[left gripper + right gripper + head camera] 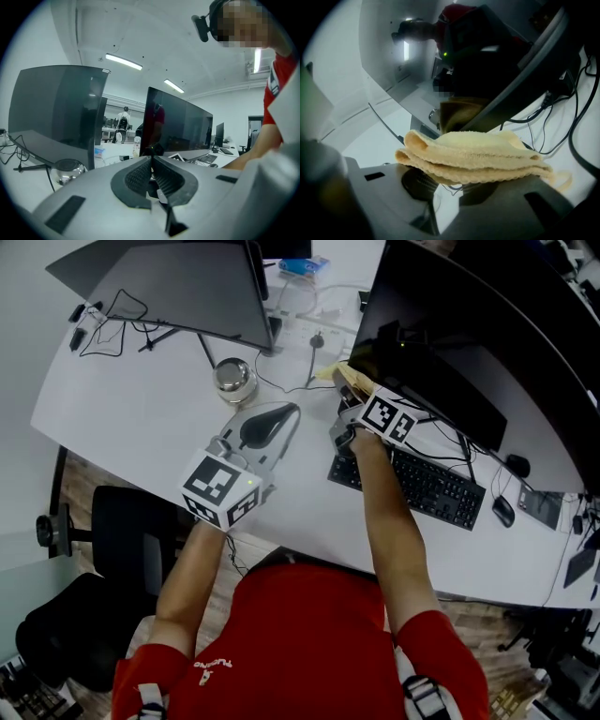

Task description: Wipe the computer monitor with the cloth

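Note:
A folded yellow cloth [473, 157] lies across the front of my right gripper [454, 180], whose jaws are closed on its near edge, hiding the fingertips. In the head view the cloth [336, 374] sits at the foot of the big dark monitor [441, 343], with the right gripper [349, 399] right behind it. The monitor's dark underside [506, 61] looms just beyond the cloth. My left gripper [151, 161] is shut with nothing between its pads. It hovers over the white desk [141, 418] at the left gripper [277, 416], apart from the monitor [178, 124].
A second monitor [178, 277] stands at the back left, with a shiny metal bowl [233, 379] and loose cables in front of it. A black keyboard [412, 484] and a mouse [503, 510] lie under the right arm. An office chair [112, 549] stands at the desk's near edge.

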Available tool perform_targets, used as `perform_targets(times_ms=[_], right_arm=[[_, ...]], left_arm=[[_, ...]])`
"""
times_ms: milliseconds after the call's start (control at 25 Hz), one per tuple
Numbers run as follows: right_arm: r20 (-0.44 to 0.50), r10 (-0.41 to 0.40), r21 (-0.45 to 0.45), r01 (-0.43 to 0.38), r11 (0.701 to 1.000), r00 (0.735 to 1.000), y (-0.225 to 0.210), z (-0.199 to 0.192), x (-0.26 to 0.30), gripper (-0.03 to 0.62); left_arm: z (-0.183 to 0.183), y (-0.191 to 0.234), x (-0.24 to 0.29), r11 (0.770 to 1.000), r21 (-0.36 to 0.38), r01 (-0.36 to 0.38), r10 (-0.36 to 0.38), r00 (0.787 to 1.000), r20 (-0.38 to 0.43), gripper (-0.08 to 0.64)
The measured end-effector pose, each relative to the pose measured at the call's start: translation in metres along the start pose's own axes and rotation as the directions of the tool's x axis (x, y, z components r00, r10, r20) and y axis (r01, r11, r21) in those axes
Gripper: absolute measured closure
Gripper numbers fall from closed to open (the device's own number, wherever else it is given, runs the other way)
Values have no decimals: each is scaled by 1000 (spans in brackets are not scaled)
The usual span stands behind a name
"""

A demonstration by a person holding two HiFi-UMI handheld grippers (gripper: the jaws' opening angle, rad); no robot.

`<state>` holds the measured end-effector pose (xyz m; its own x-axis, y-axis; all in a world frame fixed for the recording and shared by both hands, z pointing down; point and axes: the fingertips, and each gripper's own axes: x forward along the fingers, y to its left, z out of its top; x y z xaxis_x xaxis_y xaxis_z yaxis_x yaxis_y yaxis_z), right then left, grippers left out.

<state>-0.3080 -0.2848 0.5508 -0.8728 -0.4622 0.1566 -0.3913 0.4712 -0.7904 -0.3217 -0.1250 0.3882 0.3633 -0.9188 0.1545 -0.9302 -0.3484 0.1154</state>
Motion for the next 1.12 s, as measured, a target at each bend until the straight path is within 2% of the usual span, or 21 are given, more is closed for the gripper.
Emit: perform_targets(times_ms=[320,520,840,1120], right_arm=[[-122,75,-83,-85,993,990,26,-31,-15,520],[-218,33,-228,-84,970,975,37,-36,-56,520],[-294,17,-406,-141,903,956,63,-35,-133,523],[-324,-10,-543,-178,821,946,78,-38,-208,528]], left_arm=[[-5,0,-1,1000,-13,-10,10,1000,1,546],[-7,-14,9,1000,-25,7,-7,1000,10,546],[-11,-59,26,998,40,38,-39,999,20,546],[-19,-111,39,997,31,67,-69,996,65,546]])
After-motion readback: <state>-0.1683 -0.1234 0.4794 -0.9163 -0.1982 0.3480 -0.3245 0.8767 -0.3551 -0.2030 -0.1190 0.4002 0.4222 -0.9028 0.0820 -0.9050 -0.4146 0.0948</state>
